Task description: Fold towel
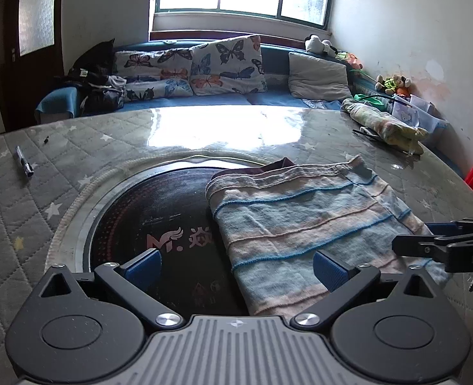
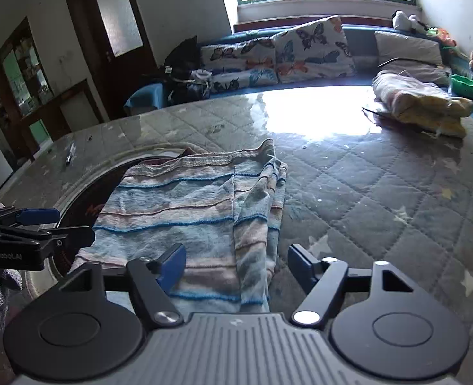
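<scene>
A striped towel (image 1: 300,221) in pale blue, pink and white lies folded on the table, partly over a round black hotplate (image 1: 159,211). My left gripper (image 1: 236,268) is open above the towel's near left edge, nothing between its blue pads. In the right wrist view the same towel (image 2: 185,205) shows a loose fold along its right side. My right gripper (image 2: 236,264) is open over the towel's near right corner. Each gripper shows in the other's view: the right one (image 1: 442,243) at the towel's right edge, the left one (image 2: 37,227) at its left edge.
The table (image 2: 381,192) has a grey quilted cover with stars under clear plastic. A pen (image 1: 24,162) lies far left. A rolled cloth bundle (image 1: 387,123) and a clear plastic box (image 1: 419,112) sit at the back right. A sofa with butterfly cushions (image 1: 204,67) stands behind.
</scene>
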